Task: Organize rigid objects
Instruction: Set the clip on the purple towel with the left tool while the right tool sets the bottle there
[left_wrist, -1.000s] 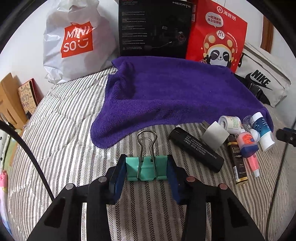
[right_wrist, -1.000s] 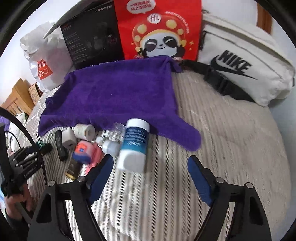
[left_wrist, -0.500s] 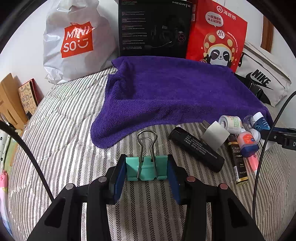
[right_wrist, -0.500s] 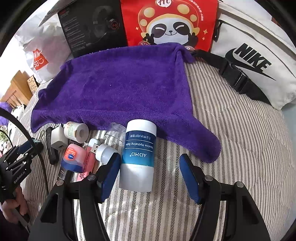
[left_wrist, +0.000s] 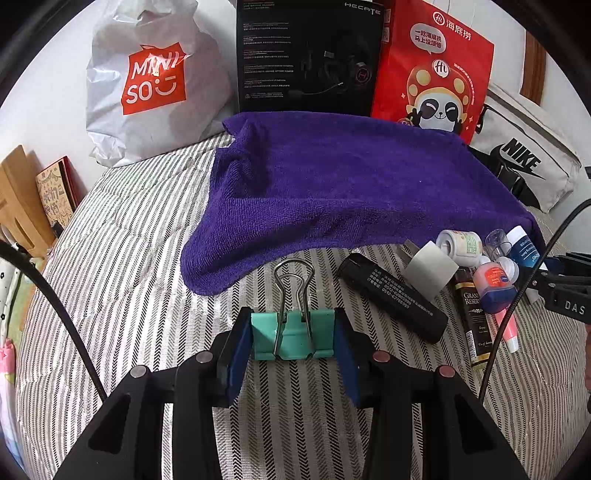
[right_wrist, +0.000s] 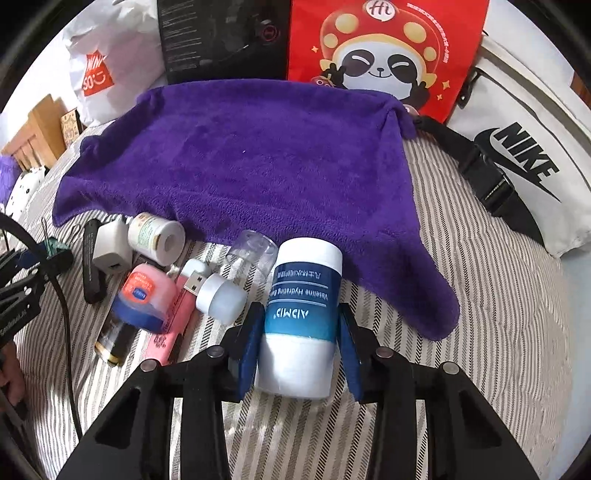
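My left gripper (left_wrist: 291, 332) is shut on a teal binder clip (left_wrist: 291, 341), held just over the striped bed cover (left_wrist: 129, 277) in front of the purple towel (left_wrist: 351, 184). In the right wrist view, my right gripper (right_wrist: 301, 332) is closing on a blue and white lotion bottle (right_wrist: 306, 291) that lies on the cover, and both pads touch its sides. Left of that bottle lie a USB light (right_wrist: 218, 291), a clear cap (right_wrist: 255, 251), a red and blue jar (right_wrist: 144, 295), a pink tube (right_wrist: 168, 328), a white charger (right_wrist: 110, 251) and a small white bottle (right_wrist: 155, 238).
A black stick (left_wrist: 391, 295) and a dark gold-lettered tube (left_wrist: 474, 317) lie by the pile. Behind the towel stand a Miniso bag (left_wrist: 155, 81), a black box (left_wrist: 310, 55), a red panda bag (left_wrist: 436, 66) and a white Nike bag (right_wrist: 524, 155). Cables (left_wrist: 498, 325) cross both views.
The right gripper came down and forward over the lotion bottle, and its jaws narrowed from wide apart to touching the bottle's sides. The left gripper and its clip stayed still.
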